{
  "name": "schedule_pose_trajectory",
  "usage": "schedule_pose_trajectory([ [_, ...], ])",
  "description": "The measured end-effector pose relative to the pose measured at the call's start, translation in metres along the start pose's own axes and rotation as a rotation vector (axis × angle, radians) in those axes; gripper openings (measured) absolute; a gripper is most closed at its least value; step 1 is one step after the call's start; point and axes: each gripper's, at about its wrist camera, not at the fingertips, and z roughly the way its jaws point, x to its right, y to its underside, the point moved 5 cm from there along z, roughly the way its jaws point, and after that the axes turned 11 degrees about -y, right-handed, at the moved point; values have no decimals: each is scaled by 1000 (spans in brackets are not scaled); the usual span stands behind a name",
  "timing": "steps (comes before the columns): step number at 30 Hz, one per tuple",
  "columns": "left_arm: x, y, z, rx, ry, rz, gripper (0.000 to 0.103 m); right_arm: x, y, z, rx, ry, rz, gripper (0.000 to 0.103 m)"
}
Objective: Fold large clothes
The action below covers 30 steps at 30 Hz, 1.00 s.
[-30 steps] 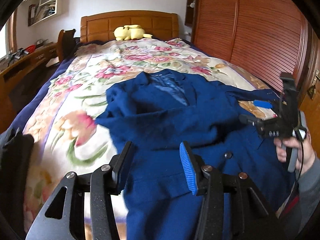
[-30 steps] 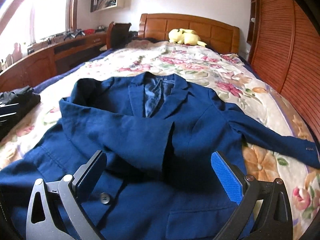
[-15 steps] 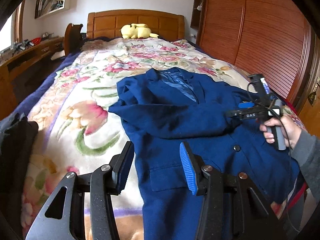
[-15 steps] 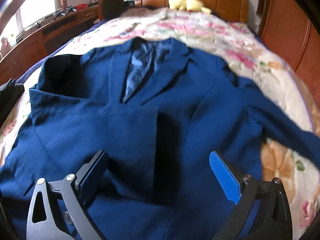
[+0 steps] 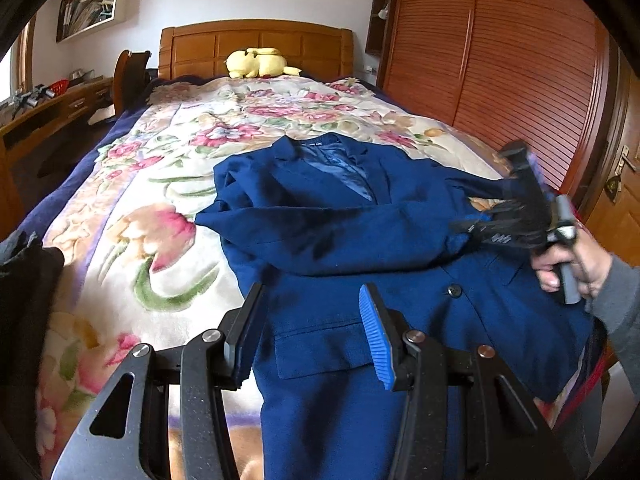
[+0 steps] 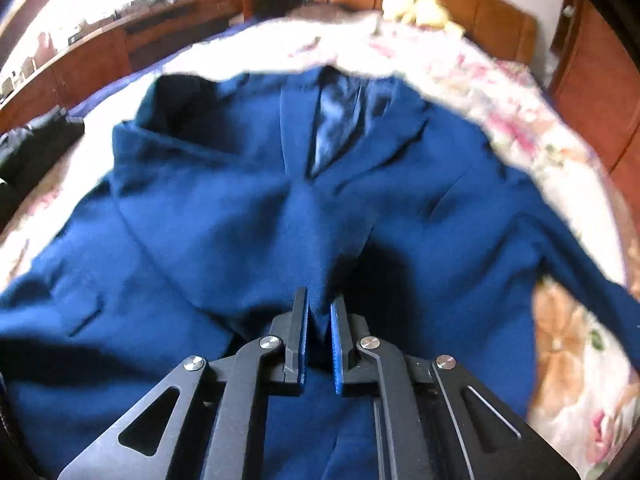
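1. Blue jacket (image 5: 360, 240): one item, lying face up on the floral bedspread (image 5: 168, 208), collar toward the headboard (image 5: 256, 48). I note one sleeve already laid across the chest; the other sleeve (image 6: 580, 264) trails outward over the blanket. Lower front with pocket flap and button nearest me.

2. Right gripper (image 6: 319, 320): I have just been closing its jaws, and they now pinch a ridge of the jacket's cloth between the pads. The grip sits by the end of the folded-over sleeve (my guess: I hold there so the layer can be pulled or smoothed without disturbing the fold). This view is blurred, so the exact seam taken I cannot tell.

3. Left gripper (image 5: 308, 332): jaws parted, nothing between them, poised above the jacket's near edge beside the pocket flap. I keep it clear, presumably ready to take the hem for the next fold.

4. Person's hand (image 5: 568, 256): grey sleeve, wrapped round the right gripper's handle at the jacket's far side.

5. Yellow plush toy (image 5: 256, 62): against the headboard, well apart from the work.

6. Dark clothing (image 5: 24, 280): heaped at the bed's left edge, not touching the jacket.
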Motion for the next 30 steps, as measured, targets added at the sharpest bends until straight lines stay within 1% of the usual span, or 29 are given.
schedule_pose_trajectory([
  [2,-1,1,-1,6,-8,5,48,-7,-5,-32,88,8,-5,9],
  [3,-1,1,-1,6,-12,5,48,-10,-6,-49,126,27,-12,9],
  [6,-6,2,-1,2,-19,-4,48,-17,-14,-97,227,163,-57,9],
  [9,-9,0,-1,4,-20,-18,48,-15,-24,-137,300,343,-122,9],
  [11,-10,-2,-2,9,-18,-25,48,-11,-25,-149,312,424,-145,9],
  [12,-10,-3,-3,12,-16,-26,48,-10,-23,-150,306,441,-154,9],
  [16,-8,-5,-5,21,-11,-24,48,-13,-4,-138,253,427,-181,9],
  [19,-8,-5,-6,22,-7,-19,48,-16,19,-125,206,410,-184,9],
  [21,-7,-6,-7,22,-5,-17,48,-12,34,-114,166,401,-168,9],
  [24,-6,-5,-6,22,-2,-14,48,-3,55,-100,106,352,-103,9],
  [25,-5,-6,-6,22,-1,-14,48,0,62,-97,88,337,-78,10],
  [26,-5,-6,-6,21,-1,-14,48,3,68,-95,72,320,-48,14],
  [27,-4,-6,-6,20,0,-14,48,13,66,-88,63,304,-28,15],
  [28,-4,-6,-6,19,1,-13,48,15,69,-90,59,292,-6,18],
  [30,-1,-6,-4,16,4,-10,48,23,72,-96,59,257,34,27],
])
